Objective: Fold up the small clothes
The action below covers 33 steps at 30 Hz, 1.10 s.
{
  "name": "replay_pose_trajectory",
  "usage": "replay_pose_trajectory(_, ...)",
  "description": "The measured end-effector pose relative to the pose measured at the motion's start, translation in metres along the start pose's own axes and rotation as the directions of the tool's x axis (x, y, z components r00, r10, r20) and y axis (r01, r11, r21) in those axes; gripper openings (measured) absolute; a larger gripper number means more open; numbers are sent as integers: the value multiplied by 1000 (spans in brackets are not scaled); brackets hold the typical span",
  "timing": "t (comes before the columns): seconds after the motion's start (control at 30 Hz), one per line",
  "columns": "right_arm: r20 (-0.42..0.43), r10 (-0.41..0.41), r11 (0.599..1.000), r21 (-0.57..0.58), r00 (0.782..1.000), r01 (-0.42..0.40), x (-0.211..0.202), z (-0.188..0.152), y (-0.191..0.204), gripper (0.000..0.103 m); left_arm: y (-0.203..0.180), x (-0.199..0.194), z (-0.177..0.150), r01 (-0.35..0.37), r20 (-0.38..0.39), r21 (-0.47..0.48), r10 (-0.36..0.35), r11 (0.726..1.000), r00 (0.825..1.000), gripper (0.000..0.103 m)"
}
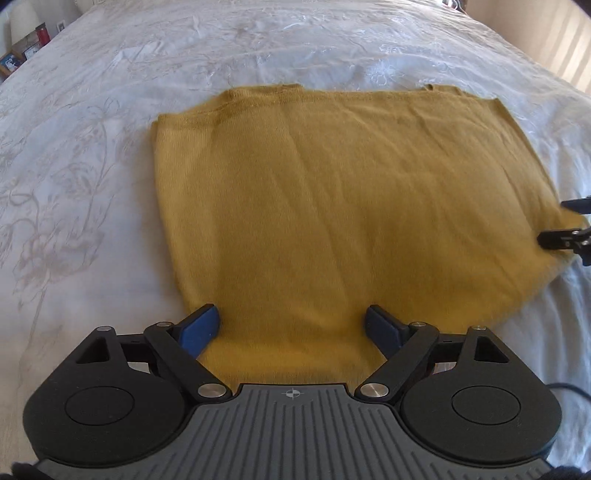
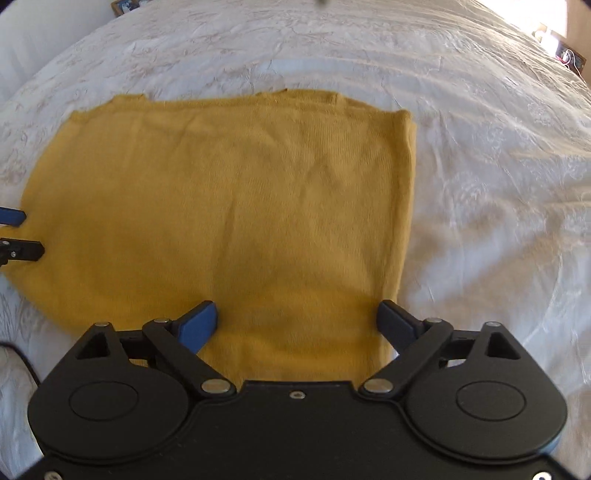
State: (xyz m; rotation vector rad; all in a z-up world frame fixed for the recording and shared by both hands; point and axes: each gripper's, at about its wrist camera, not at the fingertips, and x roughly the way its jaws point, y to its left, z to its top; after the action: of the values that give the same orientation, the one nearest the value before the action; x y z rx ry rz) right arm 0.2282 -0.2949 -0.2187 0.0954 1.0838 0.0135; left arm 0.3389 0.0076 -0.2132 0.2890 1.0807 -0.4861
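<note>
Mustard knit garment lies flat, no readable label showing

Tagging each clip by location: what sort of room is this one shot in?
Most likely a bedroom. A mustard knit garment lies spread on a white bedspread with a floral pattern, and framed photos stand on furniture beside the bed.

- A home bedroom, plainly.
- Wide bed under a white bedspread with a pale flower pattern, filling both views.
- Framed photos and a red jar off beyond the far left corner.
- Another frame at the head end.
- Sunlit wall on the right.
</note>
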Motion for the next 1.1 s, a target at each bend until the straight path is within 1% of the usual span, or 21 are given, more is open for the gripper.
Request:
replay_pose_trajectory(0.07,-21,-9,997,80,1000,11,-3,-9,-11,102,5,-5,-9,-13,-17,-4,13,1000,1000,88)
replay_pose_trajectory(0.1,-28,-19,994,108,999,22,-4,-12,-15,102,10,-4,-13,-20,-49,-32,18,999,999,91)
replay_pose_trajectory(0.13,-33,-28,991,133,999,33,-6,-15,-18,102,17,-4,-15,-15,-62,-74,10,997,998,94)
replay_pose_trajectory(0.2,-40,-47,984,167,998,53,-12,-15,-18,102,26,-8,-17,-17,-67,-148,7,989,998,94)
replay_pose_trajectory(0.27,-13,-53,979,194,998,55,-23,-12,-15,102,30,-15,-13,-32,-70,-194,19,981,997,94)
replay_pose_trajectory(0.3,10,-51,978,204,999,48,-28,-11,-12,102,30,-20,-11,-28,-59,-215,16,976,998,94)
replay_pose_trajectory(0.4,54,-37,969,245,998,22,-43,-12,-6,102,26,-37,-4,31,16,-286,-27,958,1000,94)
replay_pose_trajectory(0.5,58,-25,958,285,998,8,-52,-21,-2,102,7,-46,5,63,62,-306,-47,950,997,94)
replay_pose_trajectory(0.6,47,-17,944,329,999,0,-62,-38,2,102,-16,-42,16,95,62,-284,-81,954,995,94)
replay_pose_trajectory(0.73,42,-18,926,377,999,0,-78,-61,5,102,-56,-24,19,98,28,-176,-94,980,995,94)
replay_pose_trajectory(0.8,37,-24,917,398,999,8,-85,-72,5,102,-69,-16,17,102,13,-132,-101,986,995,94)
replay_pose_trajectory(0.87,30,-36,906,423,999,20,-92,-83,3,102,-79,-8,13,92,-16,-112,-94,990,995,94)
replay_pose_trajectory(0.97,20,-50,890,456,999,36,-100,-97,-1,102,-84,8,5,74,-83,-104,-82,992,993,94)
replay_pose_trajectory(1.07,16,-52,882,470,999,38,-106,-104,-5,102,-91,14,-2,59,-96,-56,-64,997,993,98)
replay_pose_trajectory(1.1,16,-52,881,471,999,39,-108,-106,-5,102,-93,14,-4,56,-102,-37,-59,998,993,102)
